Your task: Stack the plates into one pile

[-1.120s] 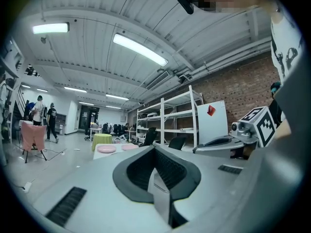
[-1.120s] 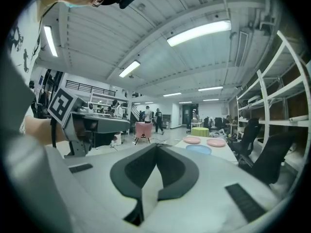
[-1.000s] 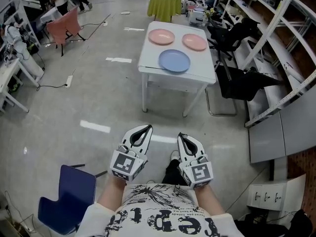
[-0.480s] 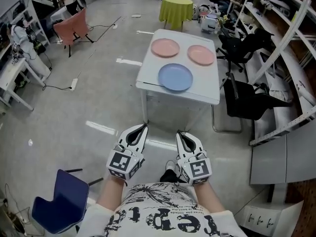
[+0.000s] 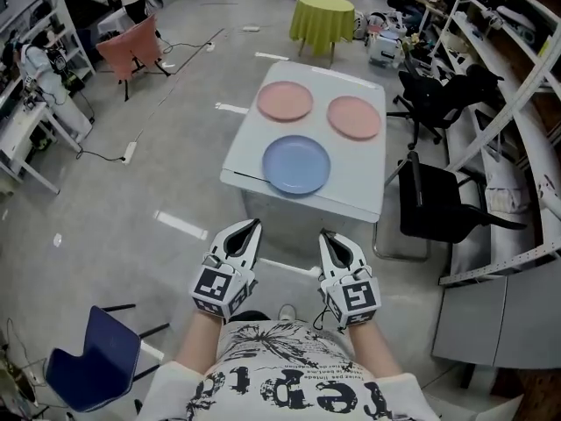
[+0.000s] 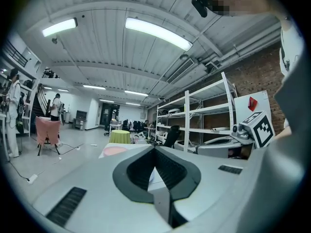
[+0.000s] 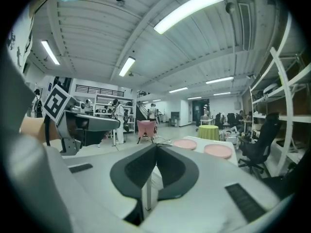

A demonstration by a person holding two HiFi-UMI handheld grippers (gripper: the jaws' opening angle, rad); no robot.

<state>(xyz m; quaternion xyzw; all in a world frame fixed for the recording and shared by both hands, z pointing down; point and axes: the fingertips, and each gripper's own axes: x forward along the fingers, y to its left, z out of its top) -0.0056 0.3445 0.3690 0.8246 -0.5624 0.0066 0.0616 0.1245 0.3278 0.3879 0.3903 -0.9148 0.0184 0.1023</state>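
A white table stands ahead of me with three plates on it. A blue plate lies nearest, by the front edge. Two pink plates lie side by side behind it, one on the left and one on the right. The pink plates also show in the right gripper view. My left gripper and right gripper are held close to my body, short of the table, both shut and empty.
A black office chair stands at the table's right, with more chairs and metal shelving beyond. A blue chair is at my lower left. A round table with a yellow cloth stands behind the white table. A pink chair is far left.
The table and plates have come closer and lower in the head view as I walk toward them. Both grippers stay shut in front of my body.
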